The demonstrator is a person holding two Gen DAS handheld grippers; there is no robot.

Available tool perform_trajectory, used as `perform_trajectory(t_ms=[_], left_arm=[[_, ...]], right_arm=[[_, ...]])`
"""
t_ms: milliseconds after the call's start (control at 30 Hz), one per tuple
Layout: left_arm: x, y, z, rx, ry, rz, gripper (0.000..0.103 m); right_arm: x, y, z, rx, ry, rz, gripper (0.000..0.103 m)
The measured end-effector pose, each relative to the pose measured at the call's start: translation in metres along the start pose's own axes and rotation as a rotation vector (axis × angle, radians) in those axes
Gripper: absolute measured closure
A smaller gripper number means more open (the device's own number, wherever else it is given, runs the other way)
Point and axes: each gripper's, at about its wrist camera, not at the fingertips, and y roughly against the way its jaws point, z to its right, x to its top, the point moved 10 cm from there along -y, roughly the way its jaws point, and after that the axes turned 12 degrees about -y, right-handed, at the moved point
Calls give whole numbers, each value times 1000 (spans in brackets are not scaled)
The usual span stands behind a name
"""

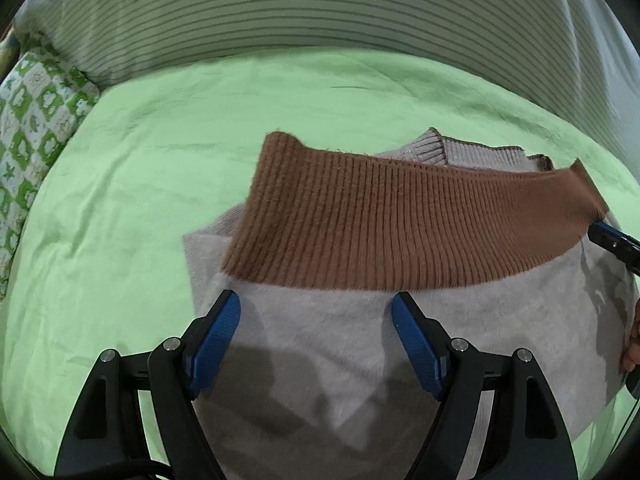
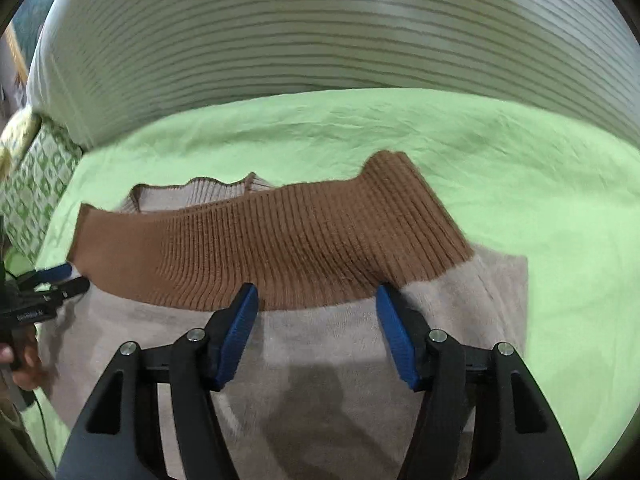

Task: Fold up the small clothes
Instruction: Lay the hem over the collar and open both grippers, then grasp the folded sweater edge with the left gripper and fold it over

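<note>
Grippers both stand open and empty: left gripper (image 1: 316, 308) and right gripper (image 2: 316, 300) tilt down over the grey sweater (image 1: 320, 344) lying on the green sheet (image 1: 160, 160). Its brown ribbed hem (image 1: 400, 220) seems folded back; next comes pinching it.

A light green sheet (image 1: 168, 184) is covering the bed. A striped pillow (image 1: 304, 4) is lying along the far side, a green-and-white patterned cushion (image 1: 32, 120) sitting far left.
</note>
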Motion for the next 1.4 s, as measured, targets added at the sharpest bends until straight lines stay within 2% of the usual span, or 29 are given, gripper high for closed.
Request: perform_trajectory(t_ms=[200, 367, 467, 600, 633, 733, 767, 833, 933, 1000, 1067, 1133, 1267, 1367, 1400], left_arm=[[-29, 31, -6, -19, 63, 5, 23], [-72, 48, -15, -81, 199, -45, 23], [-90, 59, -16, -97, 258, -48, 23], [-108, 72, 3, -131, 244, -55, 23], [-113, 71, 8, -113, 214, -71, 23], [-128, 65, 11, 13, 118, -119, 23], [-132, 61, 12, 32, 108, -136, 23], [-142, 56, 5, 54, 109, -163, 22], [-154, 53, -7, 55, 154, -196, 21], [-162, 57, -16, 29, 209, -199, 21], [-166, 61, -20, 5, 244, -197, 21], [-171, 68, -25, -27, 285, -191, 22], [-184, 78, -30, -128, 386, -181, 21], [-203, 76, -19, -241, 489, -210, 21], [-207, 76, -15, -255, 514, -208, 20]], right_arm=[[-15, 34, 1, 15, -61, 28, 39], [-36, 50, -11, 35, -106, 28, 39], [-56, 63, -23, 81, -122, 14, 39], [-92, 67, -54, 160, -77, -37, 39], [-102, 66, -56, 146, -56, -50, 39], [-121, 63, -40, 2, 25, -52, 39], [-124, 63, -32, -26, 27, -56, 39], [-128, 68, -4, -84, -15, -58, 39], [-126, 83, 29, -89, -122, -42, 40], [-122, 97, 43, -71, -195, -15, 40], [-119, 107, 52, -88, -237, 7, 39], [-118, 118, 54, -59, -289, 28, 39], [-118, 131, 39, -11, -309, 51, 39], [-117, 135, 20, 25, -302, 50, 39], [-118, 135, 13, 41, -297, 47, 39]])
